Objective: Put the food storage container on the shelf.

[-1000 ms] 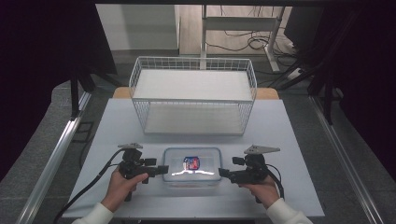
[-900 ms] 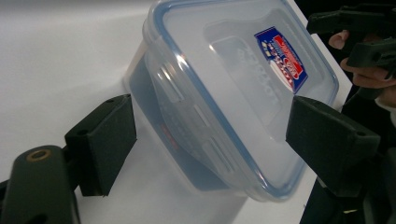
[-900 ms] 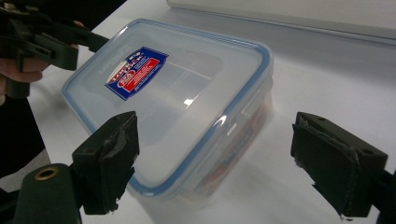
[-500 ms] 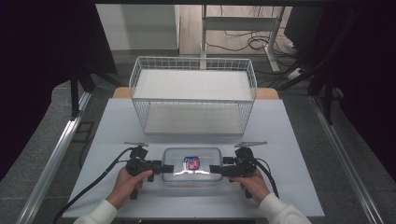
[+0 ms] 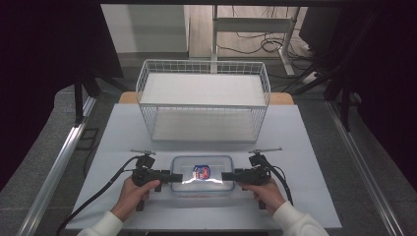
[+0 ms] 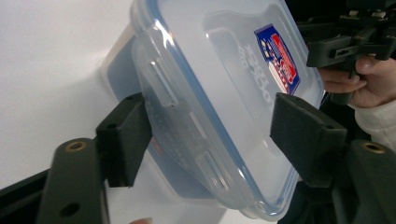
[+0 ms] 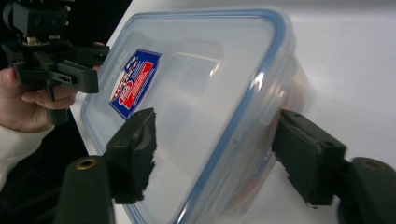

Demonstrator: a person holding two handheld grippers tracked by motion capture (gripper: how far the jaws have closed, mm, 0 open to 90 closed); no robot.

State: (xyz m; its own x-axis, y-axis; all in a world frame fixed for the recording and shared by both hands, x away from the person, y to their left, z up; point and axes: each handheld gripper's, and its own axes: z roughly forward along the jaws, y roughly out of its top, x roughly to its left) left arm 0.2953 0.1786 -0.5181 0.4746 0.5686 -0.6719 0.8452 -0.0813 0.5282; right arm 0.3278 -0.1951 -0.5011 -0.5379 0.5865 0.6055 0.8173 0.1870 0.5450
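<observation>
A clear plastic container (image 5: 202, 176) with a blue-rimmed lid and a red-and-blue label (image 5: 201, 171) lies flat on the white desk (image 5: 123, 128), near its front edge, between the person's two hands. The left gripper (image 5: 167, 176) reaches in from the container's left end and the right gripper (image 5: 227, 176) from its right end, each straddling one short end at the side latch. Both grippers' jaws have just been closing with the container's end between them. In the left gripper view the pads (image 6: 125, 135) stand on either side of the lid's edge, not yet pressing it; in the right gripper view they also sit slightly apart from the container's walls. Behind the container, farther back on the desk, stands a white wire basket (image 5: 204, 101).
</observation>
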